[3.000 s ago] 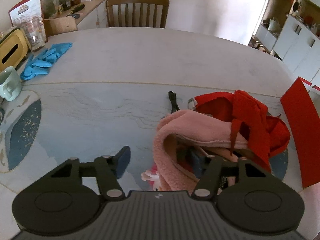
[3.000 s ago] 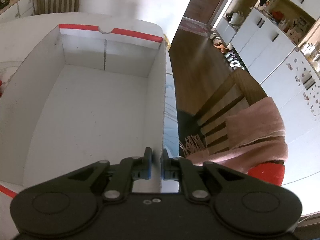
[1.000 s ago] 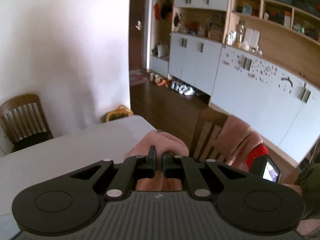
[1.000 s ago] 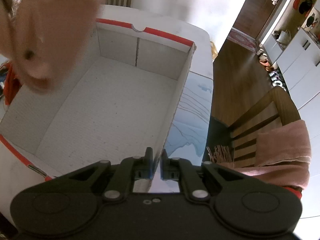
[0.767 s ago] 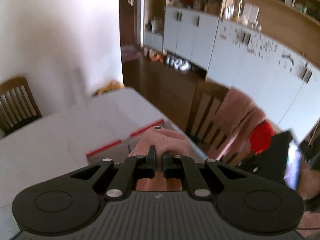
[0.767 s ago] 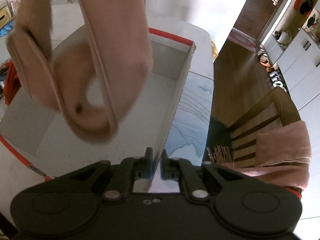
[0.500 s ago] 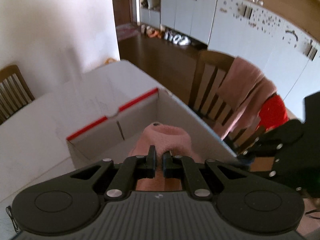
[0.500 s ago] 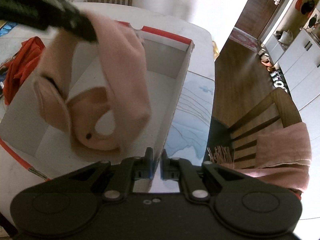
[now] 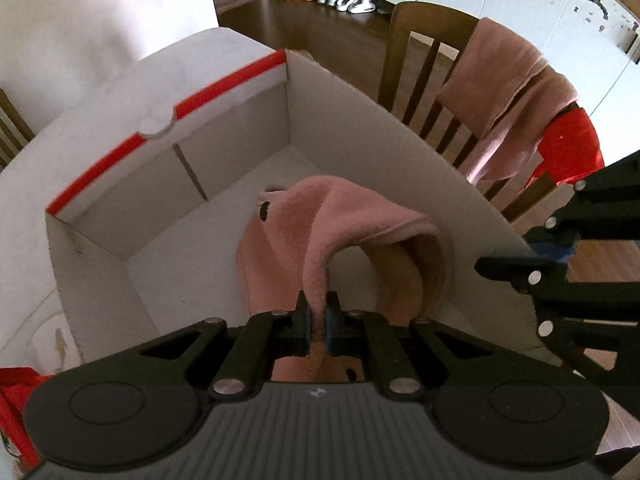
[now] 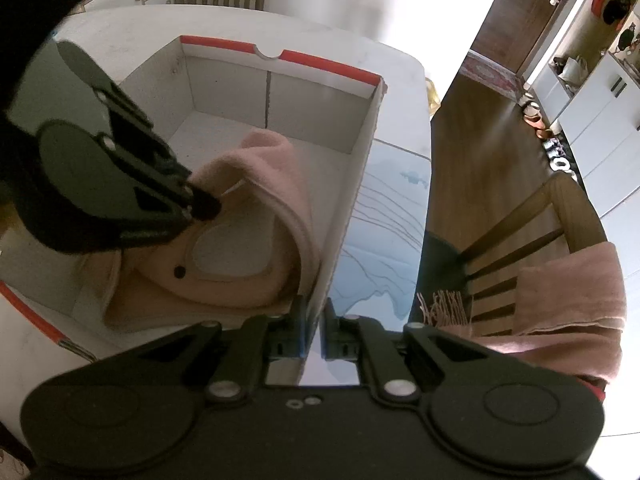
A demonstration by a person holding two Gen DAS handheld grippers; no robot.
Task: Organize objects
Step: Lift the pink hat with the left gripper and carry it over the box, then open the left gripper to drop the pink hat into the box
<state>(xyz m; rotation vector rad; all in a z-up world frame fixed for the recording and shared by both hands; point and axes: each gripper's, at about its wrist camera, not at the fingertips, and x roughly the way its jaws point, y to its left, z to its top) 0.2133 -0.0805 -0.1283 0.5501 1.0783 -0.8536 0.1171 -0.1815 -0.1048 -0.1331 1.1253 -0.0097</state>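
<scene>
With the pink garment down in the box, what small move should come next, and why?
Probably open the left hand-held gripper and let go. It is shut on a fold of the pink garment, most of which already lies on the floor of the box. The right hand-held gripper is shut on the box wall, steadying it, so a release looks safe.

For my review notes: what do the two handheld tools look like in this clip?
Both match: the left tool and right tool are matte black, with a ribbed or plain flat body, two round discs at the sides, silver pivot pins on angled link arms, and narrow fingers faced with blue pads. No cables, sleeves or hands show.
</scene>
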